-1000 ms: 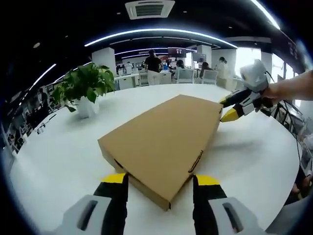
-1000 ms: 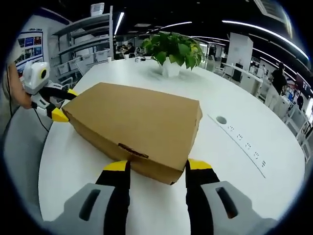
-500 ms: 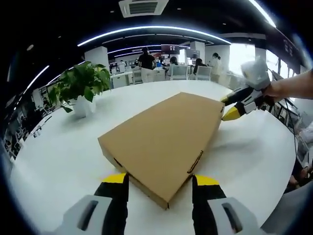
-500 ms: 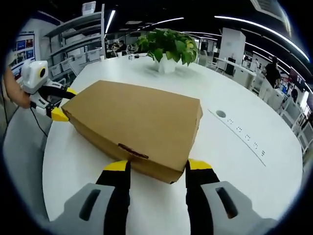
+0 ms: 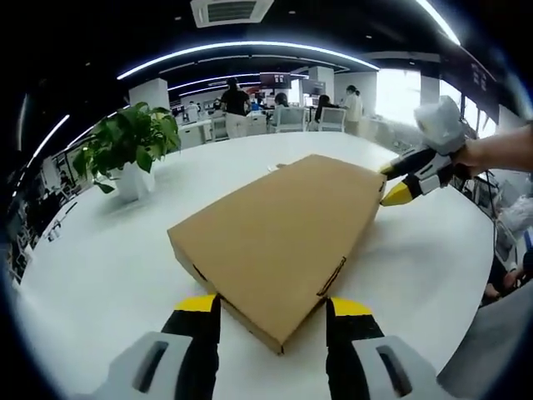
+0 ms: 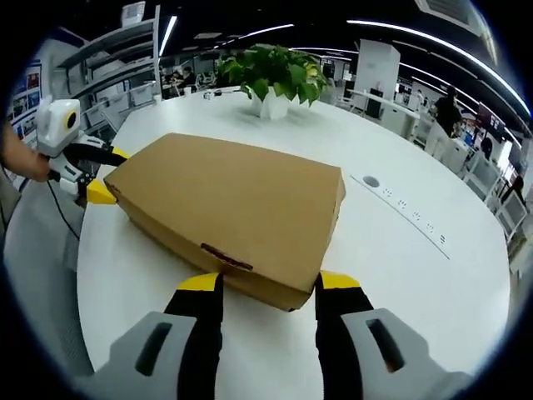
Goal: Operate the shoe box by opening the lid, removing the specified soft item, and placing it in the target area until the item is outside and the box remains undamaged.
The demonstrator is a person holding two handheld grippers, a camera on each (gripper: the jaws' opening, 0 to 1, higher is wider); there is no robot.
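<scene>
The flat brown cardboard shoe box lies closed on the round white table, with its lid down, so the soft item is not visible and I judge it is inside.

The left gripper stands at one corner of the box. Its black jaws with yellow tips are spread wide, one on each side of the corner, and they hold nothing; whether they touch the cardboard I cannot tell.

The right gripper has the same pose at the opposite end: jaws wide apart on both sides of a corner, next to the small slot in the side wall, with nothing gripped.

I think the two grippers sit at opposite ends in order to steady the box and to find the lid's edge before lifting it.

A green potted plant in a white pot stands well apart, farther on the table.
</scene>
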